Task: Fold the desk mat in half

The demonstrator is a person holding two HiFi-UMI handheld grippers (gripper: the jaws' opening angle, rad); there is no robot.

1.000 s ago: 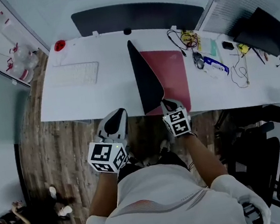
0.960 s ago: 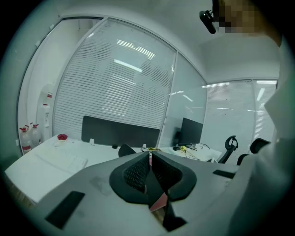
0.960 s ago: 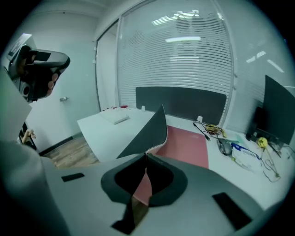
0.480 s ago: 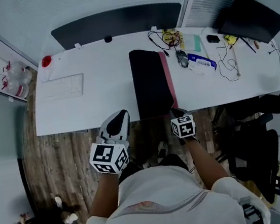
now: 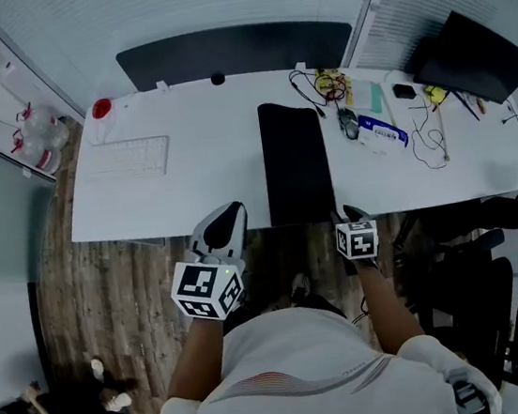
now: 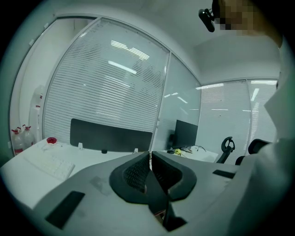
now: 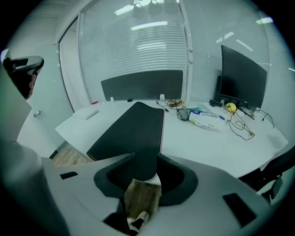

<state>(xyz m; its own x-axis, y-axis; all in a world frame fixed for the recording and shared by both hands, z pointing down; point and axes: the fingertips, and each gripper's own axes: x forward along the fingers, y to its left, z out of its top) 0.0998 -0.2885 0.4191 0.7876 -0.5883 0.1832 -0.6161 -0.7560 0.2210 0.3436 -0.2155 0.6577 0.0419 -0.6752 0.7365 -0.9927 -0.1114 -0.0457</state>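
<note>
In mid-frame, the folded black rectangular desk mat (image 5: pixel 296 160) lies on the white worktop (image 5: pixel 208 180). The right tongs (image 5: pixel 348 212) are opening with its near corner between them. The left tongs (image 5: pixel 230 211) are closed and empty.

Cool, flat light: I see the white desk (image 5: pixel 215 160) bright, its desk mat (image 5: pixel 296 163) featureless black.
Behind the desk, bright streaks glare on the blinds (image 6: pixel 92 92); both gripper views bend and darken at their edges.
</note>
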